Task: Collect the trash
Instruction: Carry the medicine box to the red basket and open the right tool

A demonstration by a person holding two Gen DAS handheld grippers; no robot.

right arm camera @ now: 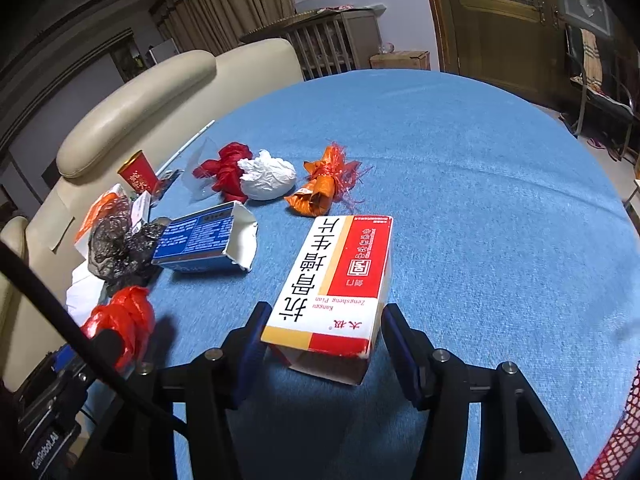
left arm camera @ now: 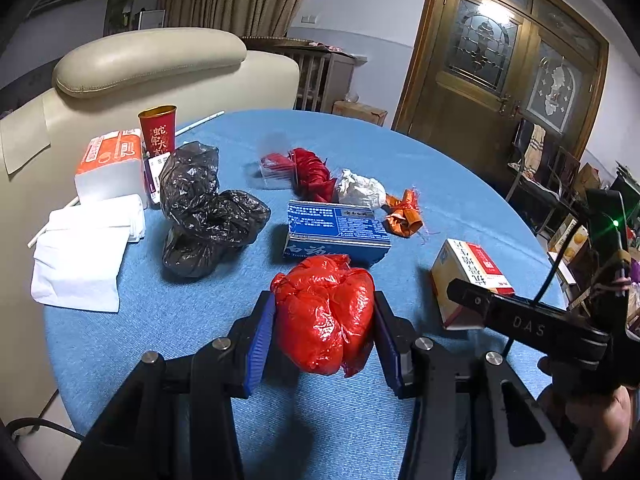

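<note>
My left gripper [left arm camera: 324, 312] is shut on a crumpled red plastic bag [left arm camera: 326, 312], its blue pads pressed on both sides just above the blue tablecloth [left arm camera: 440, 168]. The bag also shows in the right wrist view [right arm camera: 124, 324]. My right gripper [right arm camera: 324, 332] is open, its fingers on either side of a white, red and yellow medicine box [right arm camera: 340, 280] lying on the cloth, with small gaps. That box shows in the left wrist view [left arm camera: 468, 276].
Other trash lies on the table: a black plastic bag [left arm camera: 208, 208], a blue box [left arm camera: 340, 236], a white paper ball [left arm camera: 360, 190], red wrapping [left arm camera: 312, 176], an orange wrapper [left arm camera: 404, 216], a red cup [left arm camera: 158, 128], tissue pack [left arm camera: 110, 164]. A cream sofa [left arm camera: 152, 64] stands behind. Red netting [right arm camera: 624, 432] is at the lower right.
</note>
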